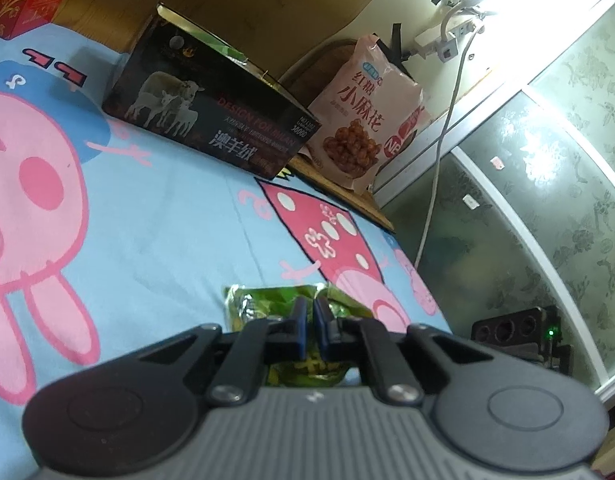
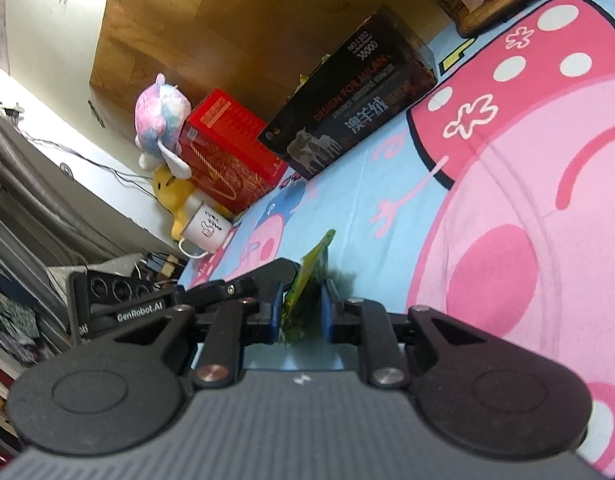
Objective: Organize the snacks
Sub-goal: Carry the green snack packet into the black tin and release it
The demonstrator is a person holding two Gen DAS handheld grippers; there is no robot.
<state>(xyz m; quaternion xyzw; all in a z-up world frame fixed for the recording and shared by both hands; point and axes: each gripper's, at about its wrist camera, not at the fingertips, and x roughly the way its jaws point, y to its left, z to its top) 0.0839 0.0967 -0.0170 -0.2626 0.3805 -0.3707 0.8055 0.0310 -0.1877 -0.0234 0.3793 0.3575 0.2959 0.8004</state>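
Sorting barely begun: left claw [image 1: 310,312] pressed together on green snack packet [image 1: 267,300], right claw [image 2: 301,300] pinching it, dark box [image 1: 211,104] waiting across the bed [image 1: 167,220].

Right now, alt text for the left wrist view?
The left gripper, jaws shut, pinches a green snack packet on a blue cartoon bedsheet. Beyond stand a dark open box and a pink snack bag.

**Bedroom clutter around the cartoon sheet**

A blue bedsheet [image 1: 179,216] printed with pink pigs covered the bed. A red gift box [image 2: 227,152] stood against a wooden headboard [image 2: 227,20], with a pastel plush toy [image 2: 157,116], a yellow plush [image 2: 175,192] and a white mug [image 2: 205,230] beside it.
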